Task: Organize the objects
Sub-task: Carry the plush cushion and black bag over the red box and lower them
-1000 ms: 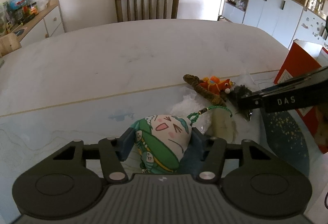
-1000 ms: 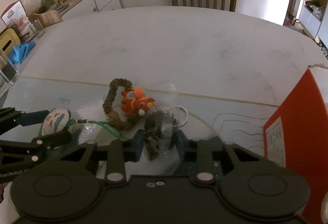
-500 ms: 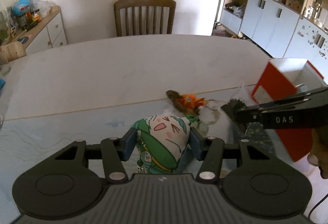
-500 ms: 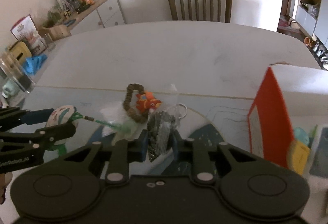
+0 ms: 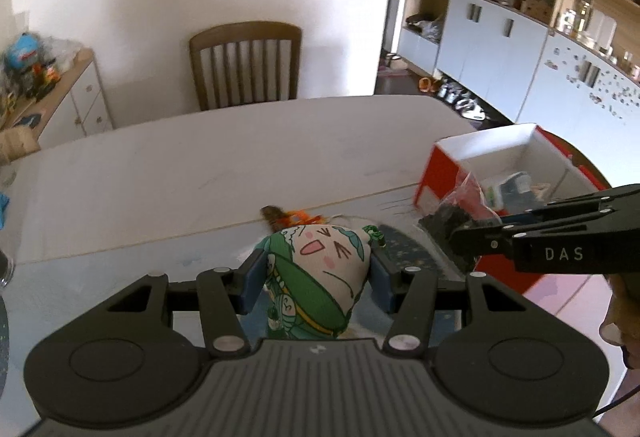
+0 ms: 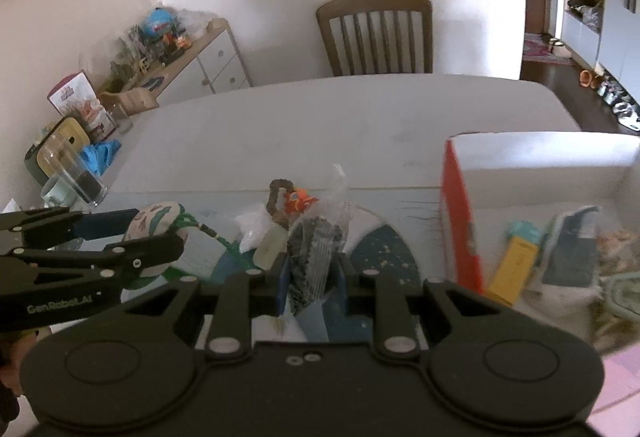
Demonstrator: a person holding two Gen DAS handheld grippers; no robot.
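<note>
My left gripper (image 5: 314,271) is shut on a green and white cartoon pouch (image 5: 320,277) and holds it above the table; the pouch also shows in the right wrist view (image 6: 154,225). My right gripper (image 6: 310,273) is shut on a clear bag of dark beads (image 6: 314,249), lifted above the table; in the left wrist view the bag (image 5: 452,221) hangs beside the red box (image 5: 440,173). The open red box (image 6: 460,213) with a white inside stands at the right and holds several items. An orange toy with a brown bead loop (image 6: 294,197) lies on the table.
A wooden chair (image 5: 246,65) stands at the table's far side. A clear cup (image 6: 74,173), a mug and blue cloth sit at the left edge. A blue round mat (image 6: 380,253) lies under the grippers. A cluttered sideboard (image 6: 180,57) stands far left.
Both grippers have risen from the table with their objects. The right gripper has carried the bead bag toward the red box, whose open inside now shows.
</note>
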